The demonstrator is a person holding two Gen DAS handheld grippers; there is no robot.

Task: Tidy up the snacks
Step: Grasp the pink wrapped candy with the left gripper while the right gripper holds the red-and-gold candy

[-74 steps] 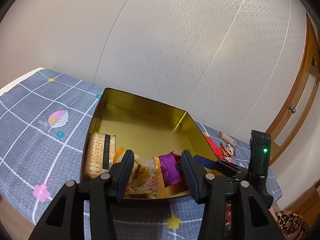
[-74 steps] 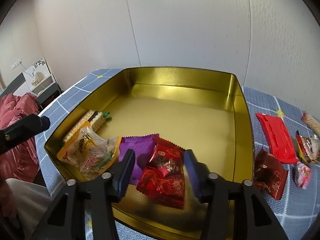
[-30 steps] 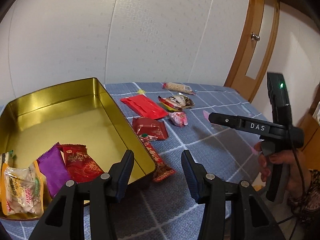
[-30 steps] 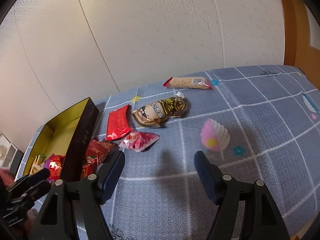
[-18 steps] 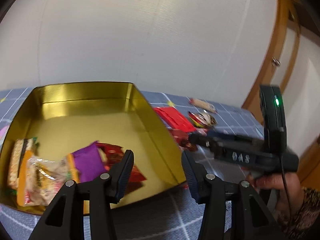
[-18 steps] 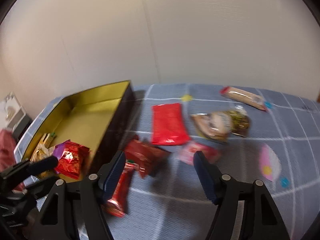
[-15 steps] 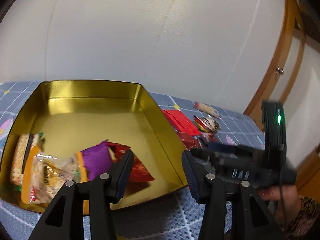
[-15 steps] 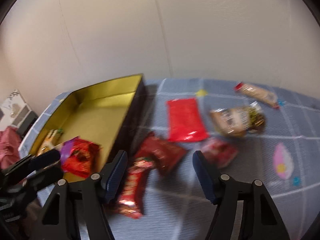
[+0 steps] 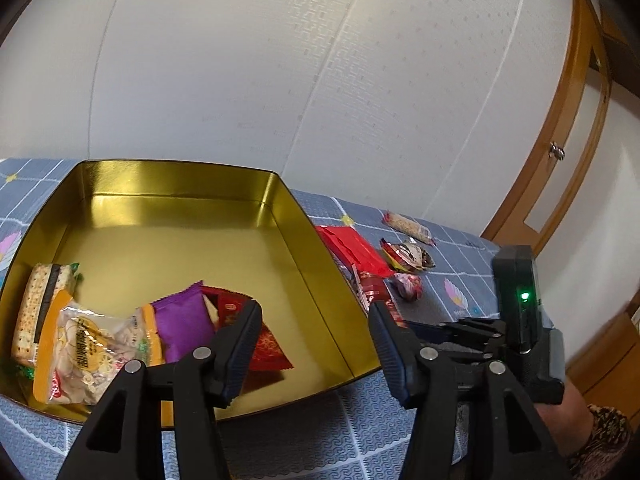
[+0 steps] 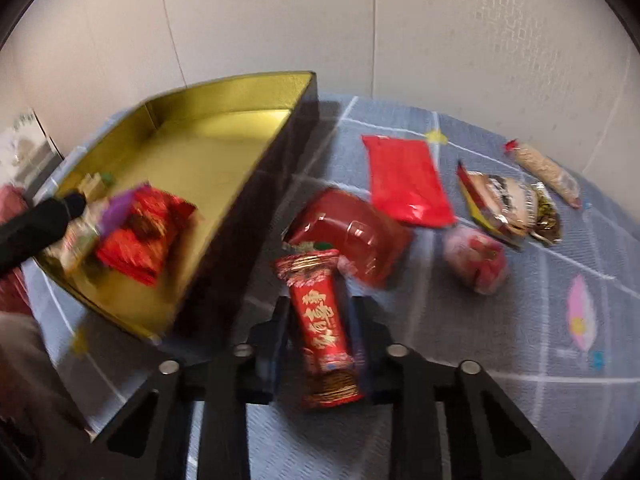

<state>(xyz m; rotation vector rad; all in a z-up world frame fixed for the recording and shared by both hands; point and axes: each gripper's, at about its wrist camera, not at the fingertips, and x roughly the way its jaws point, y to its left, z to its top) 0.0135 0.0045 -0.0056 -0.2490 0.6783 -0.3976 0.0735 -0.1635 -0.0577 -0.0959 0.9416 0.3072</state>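
We have the right gripper [image 10: 320,340] clamped on a long red snack bar with gold lettering [image 10: 320,320]; its jaws have just been closing, and the bar now sits between them with both pads pressed to its long sides. We take it lengthwise because the wrapper is narrow and flat, so a squeeze across the width should keep it from swivelling. The bar lies on the blue checked tablecloth [image 10: 500,340], just beside the dark outer wall of the gold tin [image 10: 224,120], near the tin's front right corner, so we judge the carry over the rim will be brief.

Our left gripper [image 9: 314,340] hangs above the tin's front edge with jaws apart and nothing between them; they have just been opening further. We read that as keeping it out of the way, ready for a later packet.

Inside the tin, the packets are bunched along the front wall: a cracker pack [image 9: 40,304] in the front left corner, a clear orange-edged bag [image 9: 88,352], a purple packet [image 9: 182,324] and a red one [image 9: 264,348]. The back half is bare, which leaves room.

Outside, toward the cloth's far right edge, a dark red pouch [image 10: 352,232], a flat red packet [image 10: 404,180], a pink sweet [image 10: 476,260], a brown bag [image 10: 508,204] and a pale bar [image 10: 544,172] wait
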